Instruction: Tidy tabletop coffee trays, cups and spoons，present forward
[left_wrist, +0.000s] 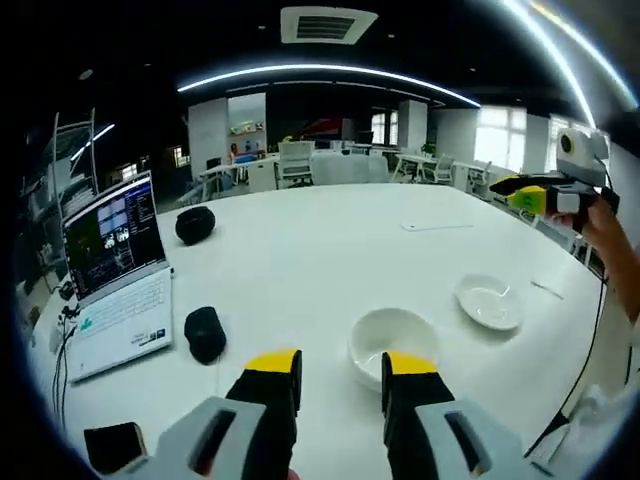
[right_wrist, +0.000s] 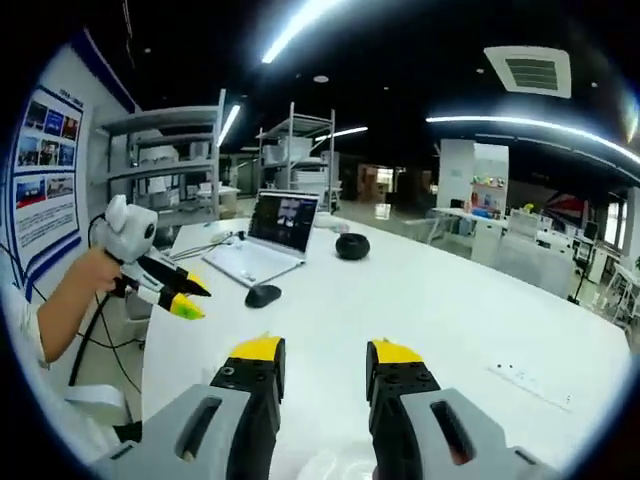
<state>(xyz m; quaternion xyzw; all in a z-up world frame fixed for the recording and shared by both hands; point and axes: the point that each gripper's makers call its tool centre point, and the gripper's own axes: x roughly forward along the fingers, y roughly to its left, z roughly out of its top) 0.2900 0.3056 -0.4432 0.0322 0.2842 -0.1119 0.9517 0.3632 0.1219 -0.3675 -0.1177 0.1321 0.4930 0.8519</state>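
A white cup (left_wrist: 393, 340) stands on the white table (left_wrist: 320, 260) just ahead of my left gripper (left_wrist: 340, 372), slightly right of its open, empty jaws. A white saucer (left_wrist: 488, 302) lies further right, with a thin spoon-like piece (left_wrist: 546, 289) beyond it. My right gripper (left_wrist: 540, 197) hovers at the far right above the table edge, held by a hand. In the right gripper view, my right gripper (right_wrist: 328, 360) is open and empty over bare table, with a pale rim (right_wrist: 325, 465) low between its jaws. My left gripper (right_wrist: 180, 295) comes in from the left, held by a hand.
An open laptop (left_wrist: 115, 270) sits at the left edge with a black mouse (left_wrist: 205, 333) beside it and a dark phone (left_wrist: 115, 445) near the front. A black round object (left_wrist: 195, 224) lies further back. A flat white power strip (left_wrist: 437, 226) lies far across the table.
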